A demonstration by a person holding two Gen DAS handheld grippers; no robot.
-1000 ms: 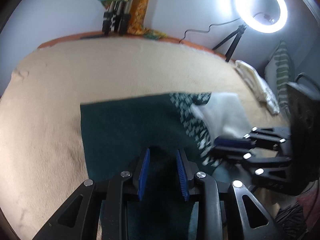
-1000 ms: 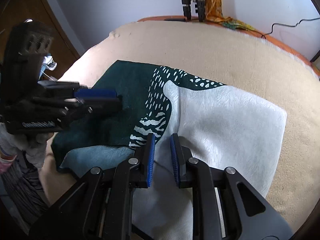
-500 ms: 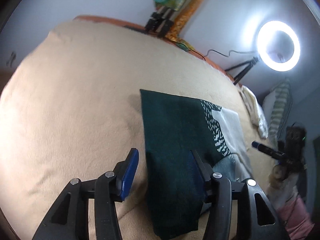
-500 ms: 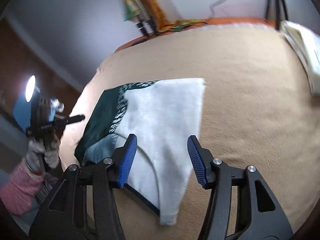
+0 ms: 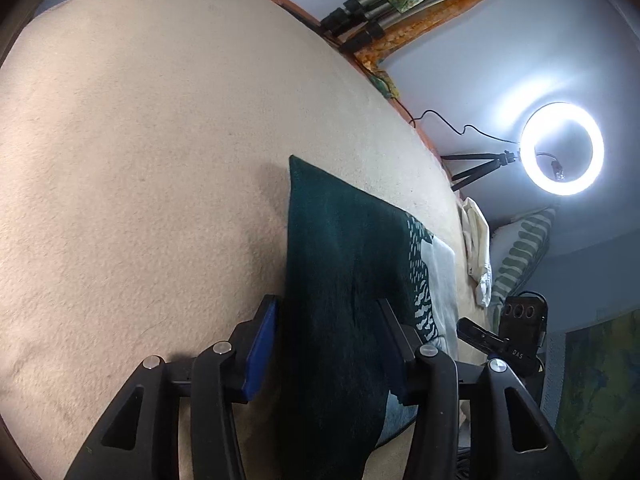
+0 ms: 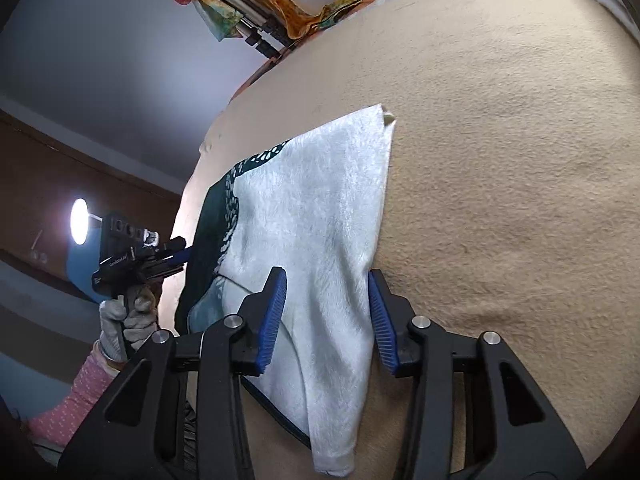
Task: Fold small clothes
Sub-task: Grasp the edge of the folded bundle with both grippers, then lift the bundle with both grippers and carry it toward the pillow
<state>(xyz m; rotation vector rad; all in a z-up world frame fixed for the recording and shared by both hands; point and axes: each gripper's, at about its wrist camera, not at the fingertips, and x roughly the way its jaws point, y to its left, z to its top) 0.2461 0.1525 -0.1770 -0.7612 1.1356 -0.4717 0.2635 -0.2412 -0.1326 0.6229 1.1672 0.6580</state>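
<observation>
Left gripper (image 5: pixel 328 344): jaws apart, straddling the dark green end of the cloth (image 5: pixel 344 280); one blue pad just outside the cloth's edge, the other over the fabric. Jaws have just been closing a little after a wide opening; the pads do not appear to press the fabric.

Right gripper (image 6: pixel 326 316): jaws apart, straddling the white end of the cloth (image 6: pixel 312 216); one pad over the white fabric, the other just beside the cloth's edge. Jaws likewise just closing slightly, nothing clamped as far as shows.

Cloth: small towel-like piece, green at one end, white at the other, a speckled band between. Lies flat on the beige blanket (image 5: pixel 140 160), near edge doubled, a pale blue layer showing beneath.

Hand (image 6: pixel 128 316): gloved, on the left gripper's handle, beyond the cloth's green end in the right wrist view.

Surroundings, from the cloth: ring light (image 5: pixel 562 148) on a stand well beyond the white end; striped cushion (image 5: pixel 520 248) past that end; tripod legs (image 5: pixel 360 20) at the blanket's far rim.

Step in hand, as judged: taking both ends for the next fold. Advice: seat each pad pair squarely across its edge, catch all layers, close both together, lift evenly so corners meet.
</observation>
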